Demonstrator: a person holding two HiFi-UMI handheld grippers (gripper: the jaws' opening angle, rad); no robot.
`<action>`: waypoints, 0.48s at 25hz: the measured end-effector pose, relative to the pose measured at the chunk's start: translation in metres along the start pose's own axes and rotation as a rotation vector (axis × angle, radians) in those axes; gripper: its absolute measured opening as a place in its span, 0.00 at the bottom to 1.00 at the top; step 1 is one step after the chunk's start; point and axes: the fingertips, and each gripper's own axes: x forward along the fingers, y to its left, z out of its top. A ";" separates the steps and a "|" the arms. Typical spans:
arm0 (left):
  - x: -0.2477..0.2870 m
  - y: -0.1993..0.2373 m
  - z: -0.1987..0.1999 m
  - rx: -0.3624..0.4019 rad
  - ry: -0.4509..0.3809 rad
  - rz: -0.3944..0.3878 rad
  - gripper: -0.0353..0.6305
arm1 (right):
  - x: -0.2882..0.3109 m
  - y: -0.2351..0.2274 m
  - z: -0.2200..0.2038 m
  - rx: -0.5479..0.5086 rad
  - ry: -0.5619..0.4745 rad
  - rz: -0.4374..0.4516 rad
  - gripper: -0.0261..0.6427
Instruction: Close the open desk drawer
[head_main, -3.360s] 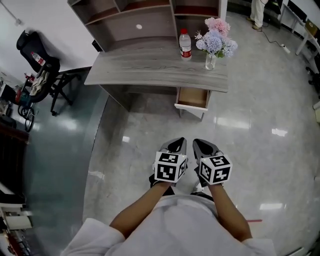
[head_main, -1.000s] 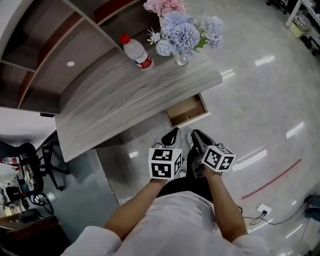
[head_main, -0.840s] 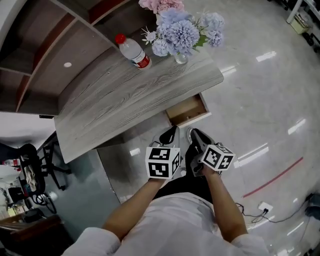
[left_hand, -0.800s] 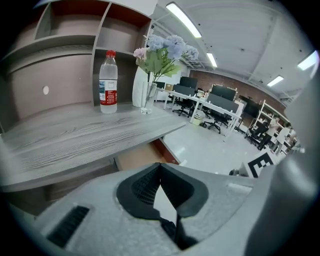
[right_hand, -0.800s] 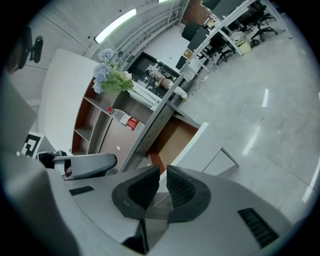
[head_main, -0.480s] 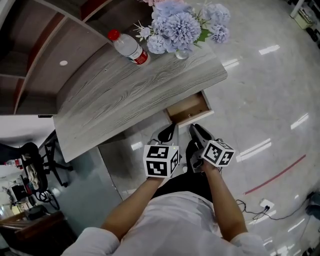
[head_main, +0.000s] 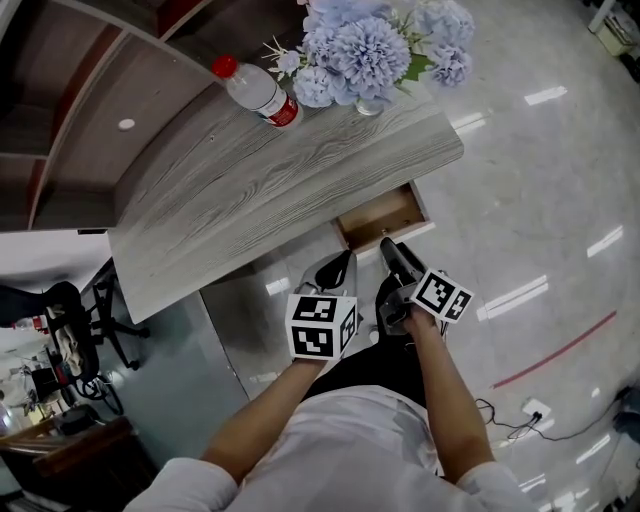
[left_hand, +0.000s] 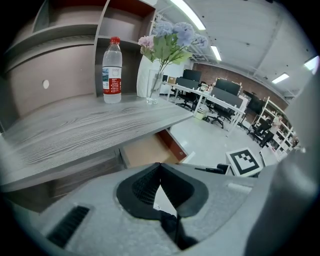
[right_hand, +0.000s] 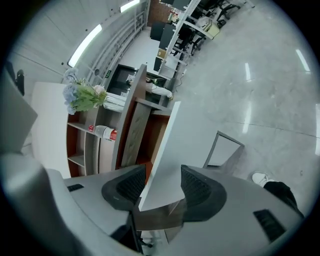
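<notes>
The grey wood desk (head_main: 250, 170) has one drawer (head_main: 378, 215) pulled out under its right end, wooden inside with a white front. My right gripper (head_main: 386, 245) is rolled on its side at that front. Its jaws have just been opening and now stand open. In the right gripper view the white drawer front (right_hand: 167, 150) runs edge-on between the right gripper (right_hand: 162, 169) pads, and neither pad grips it. My left gripper (head_main: 340, 265) hangs shut just left of the right one, short of the drawer (left_hand: 150, 150). Nothing is in the left gripper (left_hand: 160, 165).
A water bottle (head_main: 255, 92) and a vase of blue and pink flowers (head_main: 370, 50) stand on the desk, with shelves (head_main: 80, 100) behind. A black chair (head_main: 70, 320) stands at the left. A red floor line (head_main: 560, 350) and a cable (head_main: 530, 408) lie at the right.
Both grippers have sunk and come closer to the drawer. The right gripper has rolled onto its side and its tips have reached the drawer's white front. The left one stays shut.
</notes>
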 end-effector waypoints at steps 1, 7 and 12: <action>0.000 0.001 -0.001 0.000 0.002 0.000 0.06 | 0.002 -0.001 0.002 0.013 -0.005 0.000 0.31; 0.000 0.006 -0.005 0.003 0.013 0.003 0.06 | 0.006 -0.010 0.002 0.067 -0.027 -0.055 0.29; -0.003 0.011 -0.005 -0.002 0.011 0.008 0.06 | 0.002 0.003 0.007 0.104 -0.063 -0.036 0.28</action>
